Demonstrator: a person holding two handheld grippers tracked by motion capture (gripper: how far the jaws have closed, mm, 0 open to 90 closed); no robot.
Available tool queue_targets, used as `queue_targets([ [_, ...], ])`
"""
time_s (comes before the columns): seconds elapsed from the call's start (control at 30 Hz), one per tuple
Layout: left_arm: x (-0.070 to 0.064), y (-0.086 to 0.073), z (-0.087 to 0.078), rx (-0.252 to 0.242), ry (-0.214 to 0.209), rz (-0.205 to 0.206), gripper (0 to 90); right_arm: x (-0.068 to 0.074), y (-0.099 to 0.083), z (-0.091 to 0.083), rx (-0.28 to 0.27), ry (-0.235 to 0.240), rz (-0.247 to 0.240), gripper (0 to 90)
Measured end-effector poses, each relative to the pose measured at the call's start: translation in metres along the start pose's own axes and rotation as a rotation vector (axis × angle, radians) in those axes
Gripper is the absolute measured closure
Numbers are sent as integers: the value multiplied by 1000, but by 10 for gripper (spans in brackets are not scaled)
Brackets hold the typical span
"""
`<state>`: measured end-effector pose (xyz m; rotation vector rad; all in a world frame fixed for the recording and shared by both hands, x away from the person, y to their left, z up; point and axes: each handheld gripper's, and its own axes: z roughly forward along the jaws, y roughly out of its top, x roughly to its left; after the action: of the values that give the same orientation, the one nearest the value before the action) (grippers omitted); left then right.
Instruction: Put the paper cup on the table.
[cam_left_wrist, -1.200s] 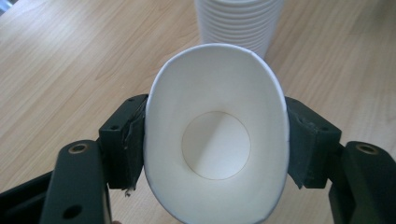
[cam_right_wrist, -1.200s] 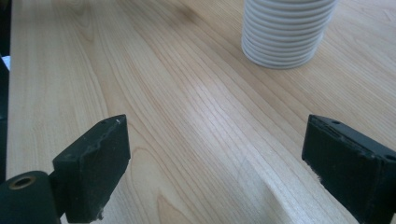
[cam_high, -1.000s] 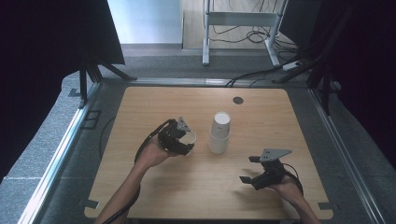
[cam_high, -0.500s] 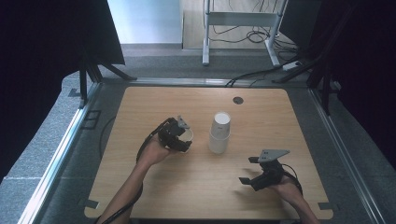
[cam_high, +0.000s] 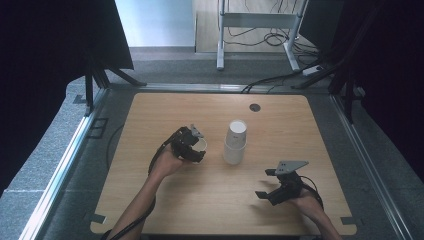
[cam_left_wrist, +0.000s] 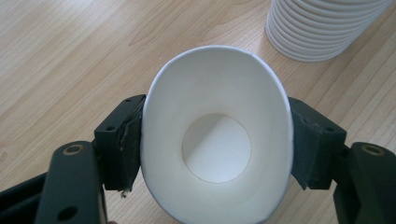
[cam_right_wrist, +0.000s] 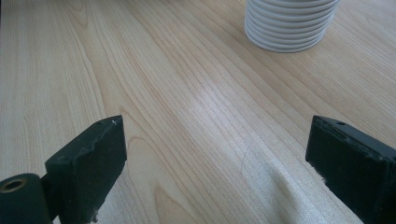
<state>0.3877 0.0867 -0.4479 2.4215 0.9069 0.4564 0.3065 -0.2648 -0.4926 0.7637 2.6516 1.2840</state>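
Left gripper (cam_left_wrist: 215, 154) pinches a paper cup (cam_left_wrist: 217, 140) at centre frame, its rim squashed oval; harder squeezing probably creases it. Right gripper (cam_right_wrist: 215, 158) waits spread, cup stack (cam_right_wrist: 289, 23) upper right.

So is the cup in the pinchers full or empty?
Empty. The left gripper view looks straight into the paper cup squeezed by the left gripper, and its bare white bottom shows, with nothing inside.
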Motion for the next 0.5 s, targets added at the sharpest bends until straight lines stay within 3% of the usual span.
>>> queue_targets([
  [0.33,1,1,3,6,-9,-17,222,1,0,1,4,5,-6,53],
  [0.5,1,2,2,-7,-20,-32,140,1,0,1,4,6,-5,53],
])
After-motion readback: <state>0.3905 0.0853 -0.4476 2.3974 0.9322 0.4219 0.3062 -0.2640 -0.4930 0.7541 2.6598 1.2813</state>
